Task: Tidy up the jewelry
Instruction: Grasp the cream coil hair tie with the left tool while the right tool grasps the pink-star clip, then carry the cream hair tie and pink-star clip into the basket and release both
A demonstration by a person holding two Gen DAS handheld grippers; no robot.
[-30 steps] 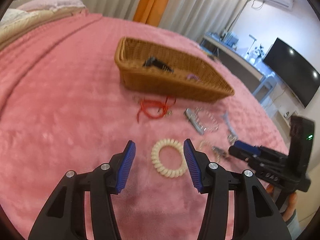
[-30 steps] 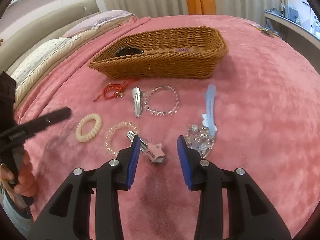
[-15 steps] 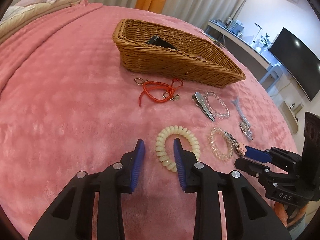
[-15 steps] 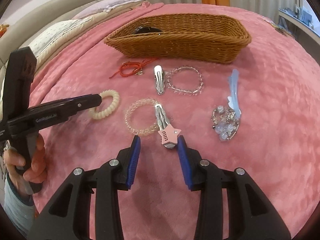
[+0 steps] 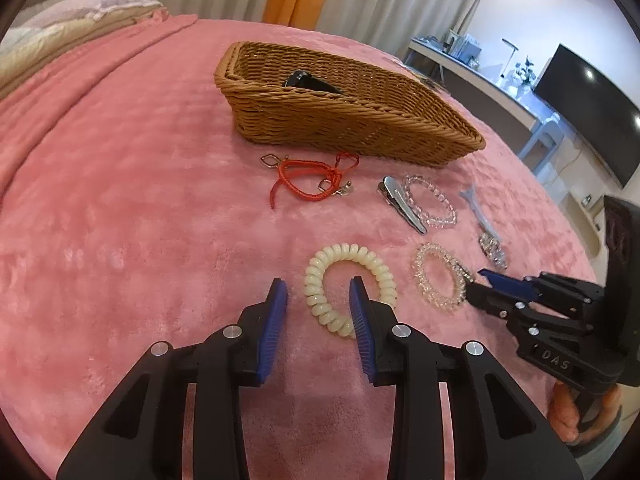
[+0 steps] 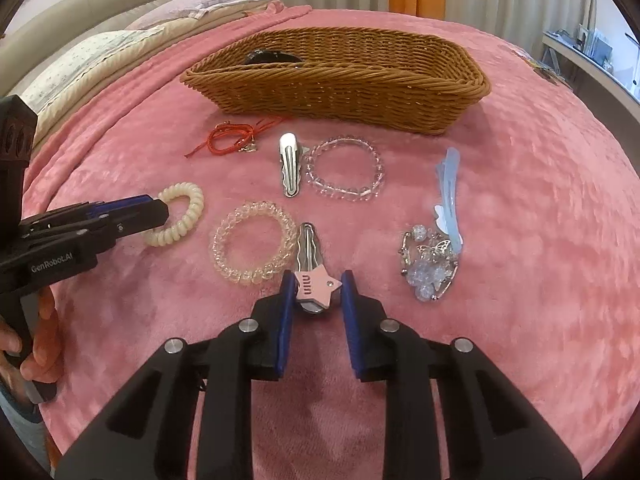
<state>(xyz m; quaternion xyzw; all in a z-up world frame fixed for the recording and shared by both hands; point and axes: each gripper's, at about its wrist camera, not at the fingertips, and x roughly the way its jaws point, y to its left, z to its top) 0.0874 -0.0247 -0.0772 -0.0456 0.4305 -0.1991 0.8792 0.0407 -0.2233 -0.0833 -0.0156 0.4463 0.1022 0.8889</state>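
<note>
While both grippers sit low over the pink blanket (image 6: 520, 200), 7 loose pieces lie in front of 1 wicker basket (image 6: 340, 88): 2 coil hair ties, 1 bead bracelet (image 6: 345, 169), 2 metal clips, 1 red cord (image 6: 232, 138) and 1 blue clip with a sparkly charm cluster (image 6: 432, 256).

The left gripper (image 5: 318, 300) has its jaws partly apart, straddling the near-left arc of the cream hair tie (image 5: 348, 284); 1 pad sits inside the ring, 1 outside, not yet pinching.

The right gripper (image 6: 314, 294) has narrow jaws either side of the pink star clip (image 6: 314, 280), pads just beside the star (contact hard to tell). The clip's silver end touches the clear hair tie (image 6: 252, 248).

The plain silver clip (image 6: 290, 168) lies just beside the bead bracelet.

1 dark item (image 5: 308, 80) shows in the basket, mostly hidden by the wall, unidentifiable. The charm cluster is a tangle; separate pieces can't be counted.
</note>
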